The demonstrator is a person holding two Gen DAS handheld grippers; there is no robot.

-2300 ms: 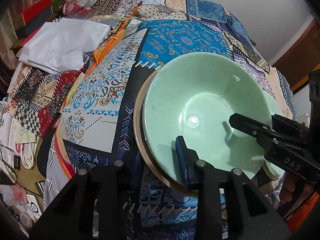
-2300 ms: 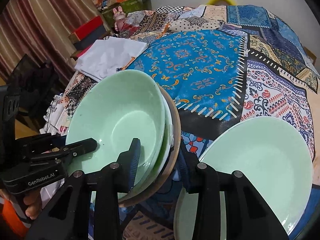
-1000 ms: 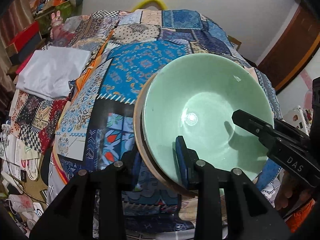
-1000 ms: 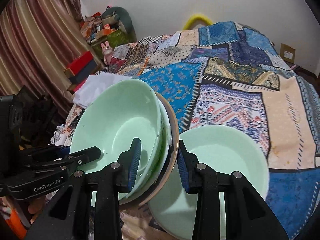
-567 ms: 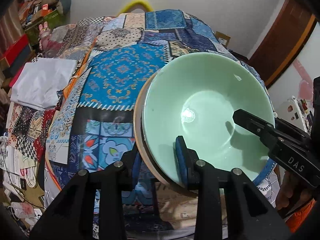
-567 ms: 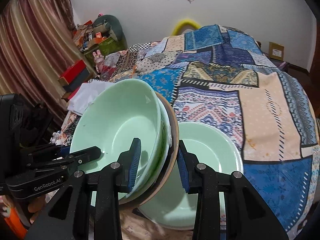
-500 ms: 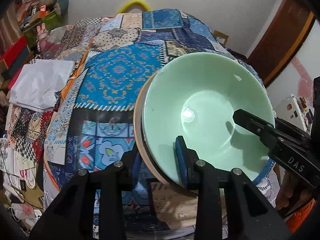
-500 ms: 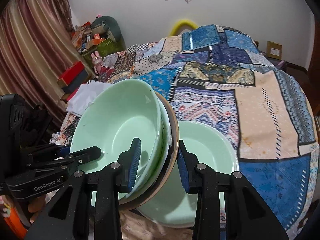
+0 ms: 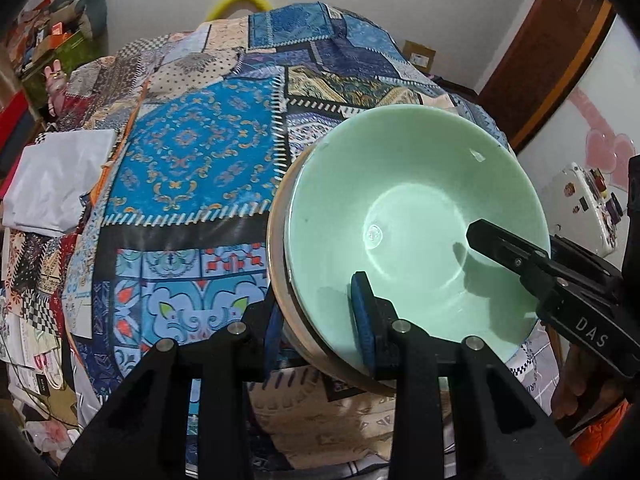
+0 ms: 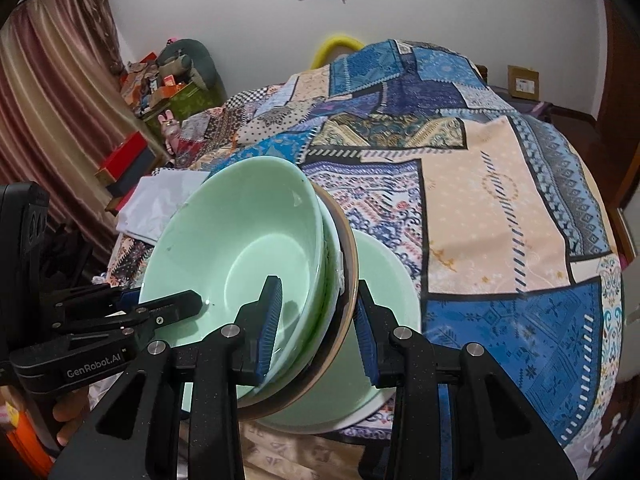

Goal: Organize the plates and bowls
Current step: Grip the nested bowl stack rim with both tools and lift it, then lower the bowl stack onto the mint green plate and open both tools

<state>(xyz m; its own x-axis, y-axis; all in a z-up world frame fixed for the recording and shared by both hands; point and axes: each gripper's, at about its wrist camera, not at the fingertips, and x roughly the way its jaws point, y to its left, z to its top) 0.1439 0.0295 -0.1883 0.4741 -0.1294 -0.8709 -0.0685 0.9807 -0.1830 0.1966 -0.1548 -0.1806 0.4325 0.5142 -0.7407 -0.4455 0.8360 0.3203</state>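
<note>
2 grippers share 1 stack (image 9: 400,240): left gripper (image 9: 320,334) clamped on the near rim, right gripper (image 10: 316,326) clamped on the opposite rim, likely to keep the nested load level. Topped by a green bowl (image 10: 240,256), with what looks like another dish and a tan-rimmed plate (image 10: 347,264) beneath, though layers blur at the edge. Held above the patchwork bedspread (image 10: 500,208), partly over a green plate (image 10: 384,308) lying there, probably the landing spot.
</note>
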